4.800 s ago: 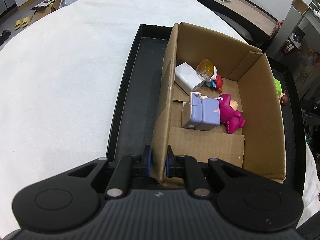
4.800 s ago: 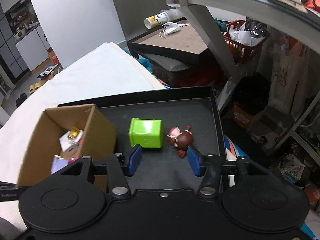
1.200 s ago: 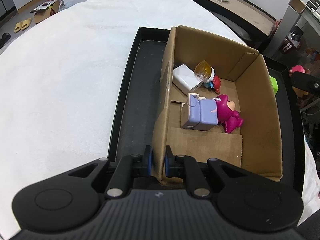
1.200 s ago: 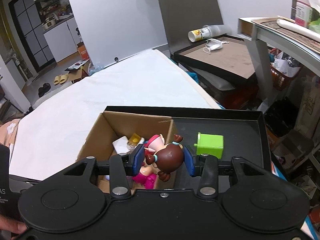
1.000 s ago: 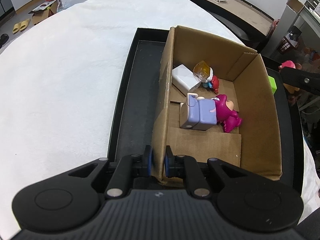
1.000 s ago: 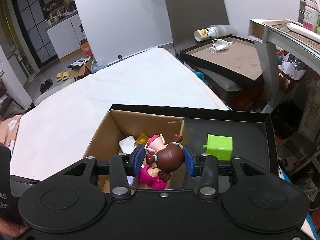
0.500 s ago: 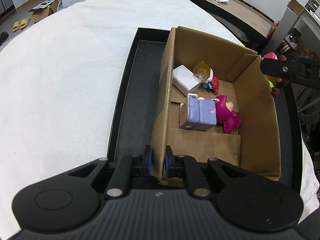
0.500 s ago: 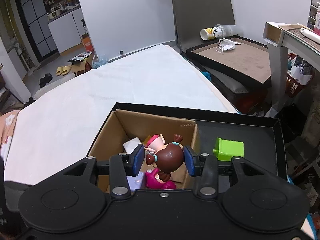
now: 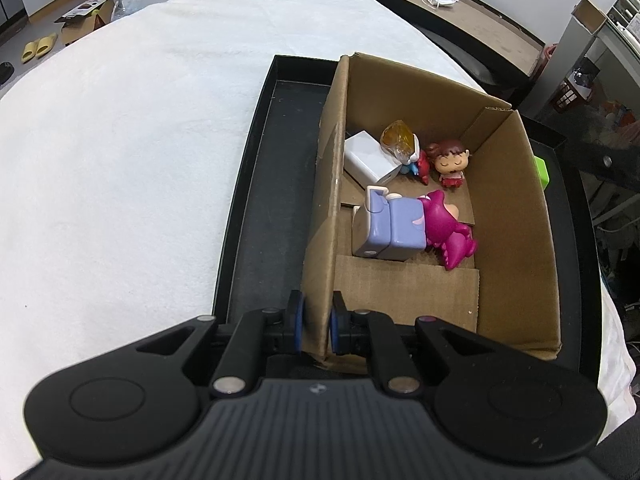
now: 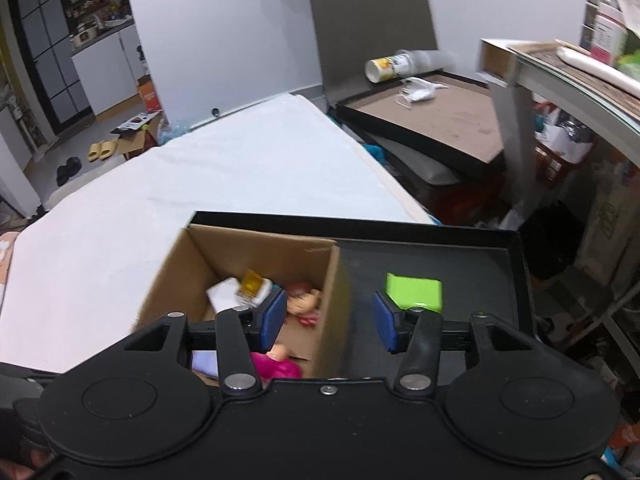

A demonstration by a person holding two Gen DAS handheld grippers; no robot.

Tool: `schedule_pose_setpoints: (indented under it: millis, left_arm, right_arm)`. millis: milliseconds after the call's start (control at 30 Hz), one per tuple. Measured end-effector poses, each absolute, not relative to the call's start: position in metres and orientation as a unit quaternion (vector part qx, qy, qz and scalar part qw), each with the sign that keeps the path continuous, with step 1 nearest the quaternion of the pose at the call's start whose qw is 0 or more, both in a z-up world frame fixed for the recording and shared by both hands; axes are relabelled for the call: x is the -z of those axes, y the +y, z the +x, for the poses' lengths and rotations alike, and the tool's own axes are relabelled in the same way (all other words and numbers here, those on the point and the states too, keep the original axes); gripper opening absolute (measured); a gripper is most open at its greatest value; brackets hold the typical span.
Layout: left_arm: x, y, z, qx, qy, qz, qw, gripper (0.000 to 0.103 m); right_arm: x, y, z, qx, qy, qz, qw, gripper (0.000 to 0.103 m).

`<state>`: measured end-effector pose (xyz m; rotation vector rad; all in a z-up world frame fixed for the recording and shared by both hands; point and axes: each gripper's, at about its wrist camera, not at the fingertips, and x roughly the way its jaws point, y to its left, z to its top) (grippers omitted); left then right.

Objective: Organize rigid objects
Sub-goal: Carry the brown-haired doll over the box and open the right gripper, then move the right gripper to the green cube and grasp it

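Clamping the near wall of the cardboard box (image 9: 516, 216) with my left gripper (image 9: 316, 320), pads pinched tight on the board, presumably to keep the light box from sliding on the black tray (image 9: 256, 184) during drops. My right gripper (image 10: 330, 322) hangs above the box's right wall, jaws opening with nothing between them. The brown-haired doll (image 9: 448, 162) lies inside the box toward the far right corner, so I judge that drop done. Also in the box: a white block (image 9: 366, 156) against the left wall, a lilac block (image 9: 390, 228) near the middle, a magenta dinosaur figure (image 9: 446, 232) touching it, and an amber-capped small toy (image 9: 400, 140) beside the doll. All hard moulded plastic, glossy, rounded figures versus flat-faced blocks; the box is matte corrugated board. The green cube (image 10: 414, 290) sits outside the box on the tray, just right of its right wall, likely my next pick. Flat parallel faces should grip easily.
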<state>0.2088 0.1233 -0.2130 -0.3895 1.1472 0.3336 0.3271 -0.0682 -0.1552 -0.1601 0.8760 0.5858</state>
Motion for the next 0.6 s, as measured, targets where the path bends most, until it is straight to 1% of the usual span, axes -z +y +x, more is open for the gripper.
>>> schedule_pose_setpoints:
  millis: [433,600]
  left_arm:
    - [0.213,0.120,0.211,-0.159,0.540,-0.175,0.808,0.012]
    - [0.213,0.118,0.212,-0.164,0.541,-0.169,0.807,0.011]
  right_arm:
    - [0.179,-0.105,0.340,-0.260,0.434,-0.063,0.860,0.048]
    - [0.188,-0.112,0.344,-0.261,0.439,-0.062,0.857,0.050]
